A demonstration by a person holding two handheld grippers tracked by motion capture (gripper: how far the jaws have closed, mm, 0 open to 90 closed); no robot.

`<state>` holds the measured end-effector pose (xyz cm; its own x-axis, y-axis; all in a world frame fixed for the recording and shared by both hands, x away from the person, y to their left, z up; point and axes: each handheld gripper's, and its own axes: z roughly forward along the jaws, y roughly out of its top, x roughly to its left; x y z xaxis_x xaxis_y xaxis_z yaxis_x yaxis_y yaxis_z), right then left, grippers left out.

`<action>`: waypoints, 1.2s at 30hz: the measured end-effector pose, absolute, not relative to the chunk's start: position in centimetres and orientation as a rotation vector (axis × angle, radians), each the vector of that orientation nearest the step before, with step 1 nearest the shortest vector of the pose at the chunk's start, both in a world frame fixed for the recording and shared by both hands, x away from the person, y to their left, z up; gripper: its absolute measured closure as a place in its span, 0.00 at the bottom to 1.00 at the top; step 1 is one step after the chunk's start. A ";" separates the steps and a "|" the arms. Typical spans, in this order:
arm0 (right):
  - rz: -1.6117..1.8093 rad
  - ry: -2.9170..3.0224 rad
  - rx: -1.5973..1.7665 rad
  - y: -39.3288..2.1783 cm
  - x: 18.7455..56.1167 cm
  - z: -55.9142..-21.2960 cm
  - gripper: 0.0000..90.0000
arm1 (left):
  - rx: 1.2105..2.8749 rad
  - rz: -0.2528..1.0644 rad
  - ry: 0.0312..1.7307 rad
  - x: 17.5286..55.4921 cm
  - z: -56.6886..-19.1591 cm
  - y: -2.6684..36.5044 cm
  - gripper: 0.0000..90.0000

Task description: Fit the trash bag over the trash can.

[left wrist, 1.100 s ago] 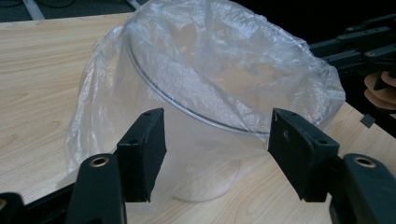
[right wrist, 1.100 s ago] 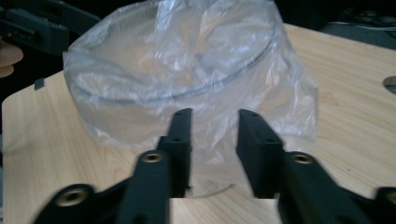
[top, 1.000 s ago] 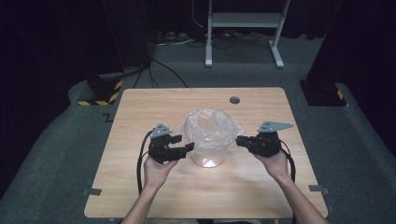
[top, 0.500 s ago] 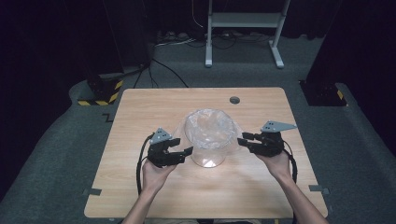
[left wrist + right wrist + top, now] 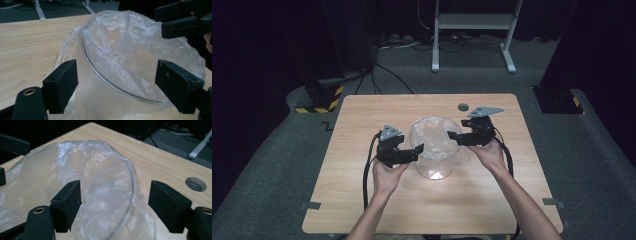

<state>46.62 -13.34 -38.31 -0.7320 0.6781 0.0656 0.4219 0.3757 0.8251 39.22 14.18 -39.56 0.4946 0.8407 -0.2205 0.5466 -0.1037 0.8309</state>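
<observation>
A clear round container (image 5: pixel 435 167) lined with a crinkled clear plastic bag (image 5: pixel 432 132) stands mid-table. My left gripper (image 5: pixel 418 150) is at its left side and open. Its jaws have just been opening, with the bag (image 5: pixel 130 45) and the container's rim (image 5: pixel 100 72) between them and the pads (image 5: pixel 62 82) off the film. My right gripper (image 5: pixel 452 136) is at the bag's right edge. Its jaws have just been opening wide too. The bag (image 5: pixel 95 170) bulges between them, free of the pads (image 5: pixel 67 202). The left gripper view catches the right gripper (image 5: pixel 185 20) at the top right.
The wooden table (image 5: pixel 362 200) has a round hole (image 5: pixel 462 106) beyond the container, also seen as a hole (image 5: pixel 195 183) in the right gripper view. Cables trail from both grippers towards the table's front. A white metal stand (image 5: pixel 472 22) and striped floor blocks lie beyond the table.
My right gripper let go of the bag's right edge, opened wide and moved up and farther back. My left gripper's jaws spread wider and it shifted slightly towards the container.
</observation>
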 end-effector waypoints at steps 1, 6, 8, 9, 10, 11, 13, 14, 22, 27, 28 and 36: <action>1.267 2.364 0.974 -12.9 46.9 -38.4 0.27 | 1.795 0.391 1.186 39.5 -39.7 14.0 0.24; 1.190 2.409 1.010 -11.5 47.9 -38.9 0.26 | 1.832 0.372 1.210 40.2 -40.0 13.8 0.29; 1.157 2.410 1.032 -11.4 48.4 -38.9 0.27 | 1.839 0.368 1.214 40.2 -40.1 13.8 0.31; 1.144 2.407 1.039 -11.4 48.6 -39.0 0.28 | 1.845 0.368 1.217 40.2 -40.1 13.8 0.32; 1.140 2.403 1.064 -11.5 48.9 -39.1 0.28 | 1.849 0.365 1.220 40.3 -40.2 13.8 0.33; 1.145 2.405 1.079 -11.7 49.1 -39.1 0.28 | 1.853 0.363 1.222 40.3 -40.3 13.8 0.33; 1.141 2.385 1.120 -12.0 49.6 -39.2 0.29 | 1.844 0.346 1.222 40.4 -40.5 13.9 0.34; 1.139 2.380 1.128 -12.1 49.7 -39.2 0.29 | 1.840 0.338 1.221 40.4 -40.5 14.0 0.35; 1.113 2.355 1.175 -13.2 50.4 -39.7 0.31 | 1.849 0.344 1.216 40.4 -40.5 13.9 0.37; 1.177 2.351 1.078 -12.5 49.2 -38.9 0.31 | 1.857 0.338 1.215 40.4 -40.6 13.6 0.37; 1.167 2.354 1.065 -12.3 49.2 -38.9 0.31 | 1.859 0.335 1.216 40.4 -40.6 13.5 0.37; 1.170 2.341 1.195 -14.1 50.7 -39.8 0.30 | 1.873 0.330 1.224 40.4 -40.9 13.7 0.37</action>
